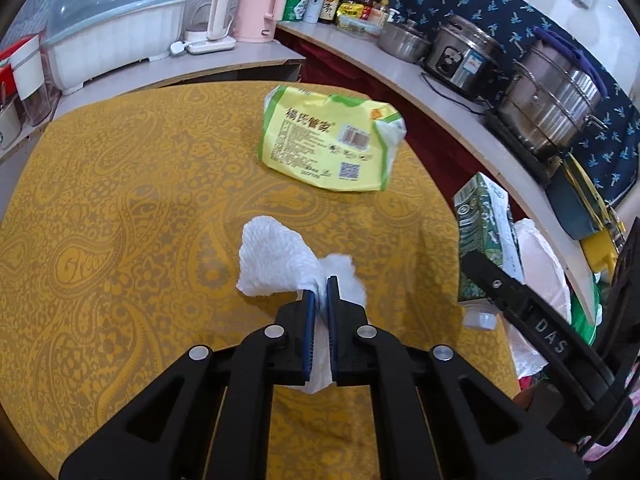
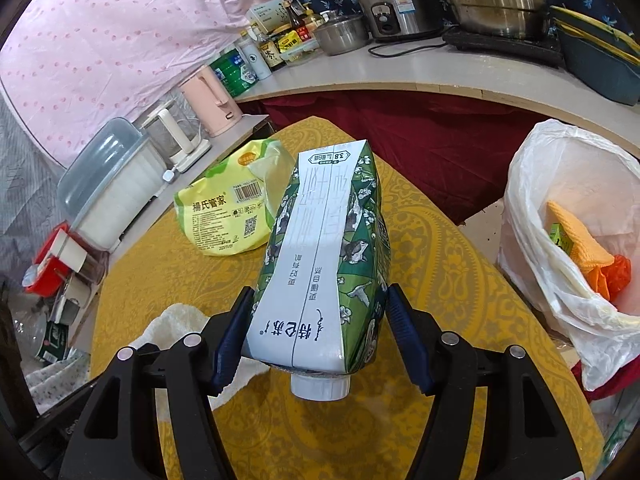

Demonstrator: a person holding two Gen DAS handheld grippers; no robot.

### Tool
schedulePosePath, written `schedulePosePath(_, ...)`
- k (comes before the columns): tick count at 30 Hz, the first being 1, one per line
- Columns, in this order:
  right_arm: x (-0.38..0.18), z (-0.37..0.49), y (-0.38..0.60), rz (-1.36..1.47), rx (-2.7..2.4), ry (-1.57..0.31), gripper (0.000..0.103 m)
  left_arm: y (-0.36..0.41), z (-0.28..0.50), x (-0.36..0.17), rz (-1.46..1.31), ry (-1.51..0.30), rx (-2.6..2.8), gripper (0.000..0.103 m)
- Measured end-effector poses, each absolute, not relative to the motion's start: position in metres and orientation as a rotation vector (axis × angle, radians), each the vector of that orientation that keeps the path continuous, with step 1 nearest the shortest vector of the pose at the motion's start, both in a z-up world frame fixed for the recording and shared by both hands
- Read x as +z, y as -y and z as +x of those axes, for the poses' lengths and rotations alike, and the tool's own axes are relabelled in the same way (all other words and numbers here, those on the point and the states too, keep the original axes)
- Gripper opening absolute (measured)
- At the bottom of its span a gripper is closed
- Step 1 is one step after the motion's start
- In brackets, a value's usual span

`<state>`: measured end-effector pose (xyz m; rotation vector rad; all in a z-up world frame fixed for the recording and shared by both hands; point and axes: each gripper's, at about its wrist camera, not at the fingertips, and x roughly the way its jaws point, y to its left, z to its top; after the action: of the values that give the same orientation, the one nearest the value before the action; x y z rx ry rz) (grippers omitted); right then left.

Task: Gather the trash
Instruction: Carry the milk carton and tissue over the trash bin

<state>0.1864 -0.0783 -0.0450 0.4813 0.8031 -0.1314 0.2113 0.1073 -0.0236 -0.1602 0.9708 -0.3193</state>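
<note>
My left gripper [image 1: 321, 288] is shut on a crumpled white paper towel [image 1: 276, 260] just above the yellow patterned tablecloth [image 1: 120, 220]. My right gripper [image 2: 318, 304] is shut on a green and white milk carton [image 2: 328, 248], held lengthwise with its white cap toward the camera. The carton [image 1: 480, 232] and the right gripper also show at the right of the left wrist view. The paper towel [image 2: 176, 320] shows at the lower left in the right wrist view. A yellow-green plastic package [image 1: 328, 140] lies at the far side of the table; it also shows in the right wrist view [image 2: 224, 216].
A white plastic trash bag [image 2: 560, 208] holding orange scraps stands right of the table. A curved counter [image 1: 440, 92] behind carries pots, a rice cooker [image 1: 464, 56], bottles, a pink kettle [image 1: 260, 8] and a lidded white container [image 1: 112, 40].
</note>
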Motion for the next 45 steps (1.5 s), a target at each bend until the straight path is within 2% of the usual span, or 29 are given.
schedulePosePath(14, -0.021, 0.138, 0.131, 0.522, -0.195, -0.719, 0.063, -0.038, 0.179, 0.02, -0.087, -0.907, -0.453, 0.005)
schedulePosePath(28, -0.029, 0.075, 0.245, 0.634, -0.409, -0.652, 0.063, 0.103, 0.165, 0.061, 0.004, -0.844, -0.699, 0.005)
schedulePosePath(37, -0.043, 0.056, 0.291, 0.691, -0.483, -0.637, 0.063, 0.169, 0.169, 0.059, 0.01, -0.865, -0.795, 0.005)
schedulePosePath(45, -0.057, 0.054, 0.314, 0.719, -0.515, -0.642, 0.063, 0.21, 0.18, 0.036, 0.047, -0.906, -0.815, 0.006)
